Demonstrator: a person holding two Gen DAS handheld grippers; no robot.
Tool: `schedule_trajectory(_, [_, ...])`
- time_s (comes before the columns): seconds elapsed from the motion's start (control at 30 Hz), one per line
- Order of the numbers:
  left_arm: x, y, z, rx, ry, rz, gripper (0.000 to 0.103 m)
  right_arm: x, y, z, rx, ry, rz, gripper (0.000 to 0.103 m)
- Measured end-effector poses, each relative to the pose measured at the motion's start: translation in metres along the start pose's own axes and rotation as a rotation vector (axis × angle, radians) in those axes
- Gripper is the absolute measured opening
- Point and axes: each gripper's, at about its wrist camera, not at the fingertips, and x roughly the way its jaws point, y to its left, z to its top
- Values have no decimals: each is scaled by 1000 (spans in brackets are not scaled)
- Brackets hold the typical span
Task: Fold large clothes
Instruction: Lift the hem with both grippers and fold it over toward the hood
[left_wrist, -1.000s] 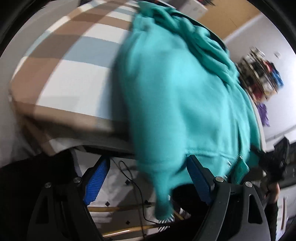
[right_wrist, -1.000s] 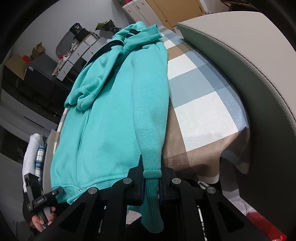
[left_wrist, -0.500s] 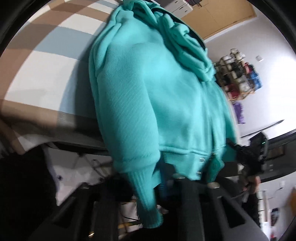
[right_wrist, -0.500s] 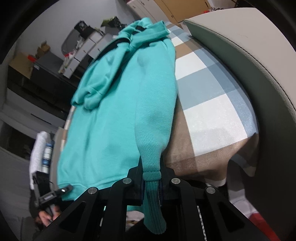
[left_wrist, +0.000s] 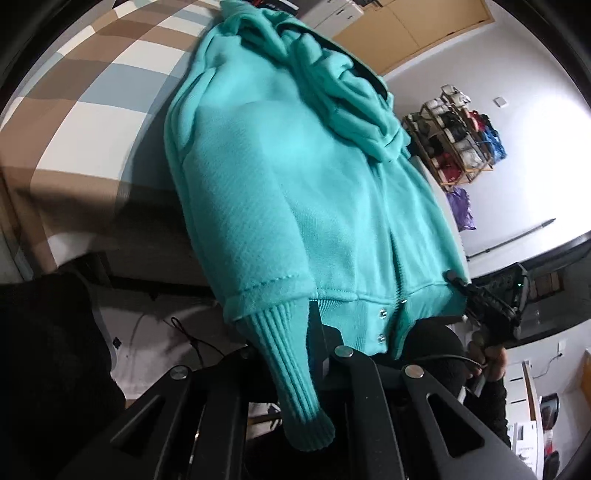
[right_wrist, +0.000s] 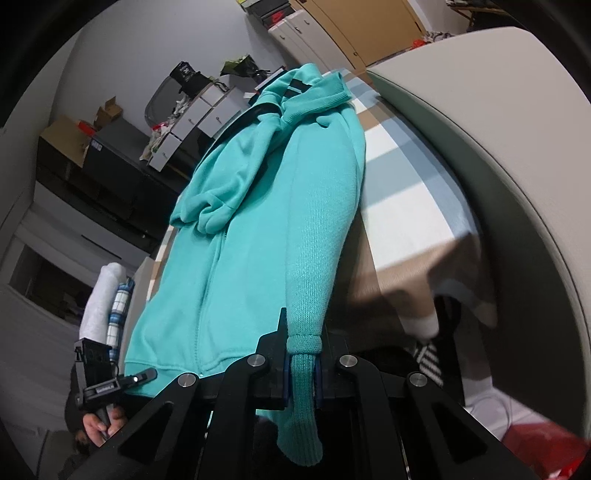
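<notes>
A teal hooded jacket (left_wrist: 295, 177) lies face up on a checked bed cover (left_wrist: 88, 110), its hem toward me. My left gripper (left_wrist: 291, 350) is shut on the ribbed cuff (left_wrist: 295, 387) of one sleeve, which hangs out below the jaws. My right gripper (right_wrist: 300, 365) is shut on the other sleeve's cuff (right_wrist: 301, 398), blue pads pressing both sides. That same jacket (right_wrist: 236, 240) fills the right wrist view, hood (right_wrist: 306, 92) at the far end. Each view shows the other gripper held in a hand (right_wrist: 99, 424) at the hem's far corner.
The checked bed cover (right_wrist: 402, 206) drapes over the bed's near edge. A grey padded headboard (right_wrist: 498, 166) runs along the right. A shelf of shoes (left_wrist: 458, 136) stands against the wall; cabinets and boxes (right_wrist: 192, 110) lie behind. Rolled towels (right_wrist: 107, 295) sit at left.
My left gripper went from wide open around the sleeve end to shut on its cuff, then lifted it slightly. The right gripper kept its grip and shifted a little along the bed edge.
</notes>
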Motion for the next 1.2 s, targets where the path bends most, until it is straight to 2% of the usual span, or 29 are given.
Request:
schedule_trajectory(0.1, [4, 2, 8, -25, 9, -13, 6, 1, 2, -1, -15, 1, -15, 9])
schedule_trajectory(0.13, [11, 5, 14, -33, 37, -2, 11, 4, 2, -1, -12, 9, -13, 10])
schedule_trajectory(0.2, [25, 13, 19, -80, 96, 34, 13, 14, 0, 2, 17, 41, -27, 15])
schedule_trajectory(0.27, [36, 15, 21, -95, 127, 51, 19, 23, -3, 3, 30, 66, -21, 20])
schedule_trajectory(0.3, [42, 17, 22, -99, 131, 55, 26, 28, -5, 4, 36, 84, -22, 27])
schedule_trajectory(0.33, [47, 19, 21, -109, 136, 52, 34, 32, -8, 4, 40, 96, -17, 29])
schedule_trajectory(0.43, [54, 22, 21, -110, 123, 50, 38, 40, -18, 1, 80, 123, -6, 31])
schedule_trajectory(0.5, [52, 24, 18, -93, 112, 44, 37, 40, -22, -2, 97, 122, 12, 27])
schedule_trajectory(0.6, [44, 21, 11, -46, 101, 60, 4, 29, -21, -6, 80, 78, 39, 13])
schedule_trajectory(0.67, [39, 22, 9, -37, 101, 44, 4, 22, -21, -7, 87, 49, 69, 10])
schedule_trajectory(0.87, [27, 12, 3, -17, 76, 42, 3, 4, -11, -10, 93, -17, 105, 8])
schedule_trajectory(1.0, [16, 13, 3, -32, 77, 14, 2, -8, -5, -16, 89, -32, 135, 8])
schedule_trajectory(1.2, [-8, -15, 17, 39, 64, -1, 2, -32, 17, -4, 84, -51, 154, 8])
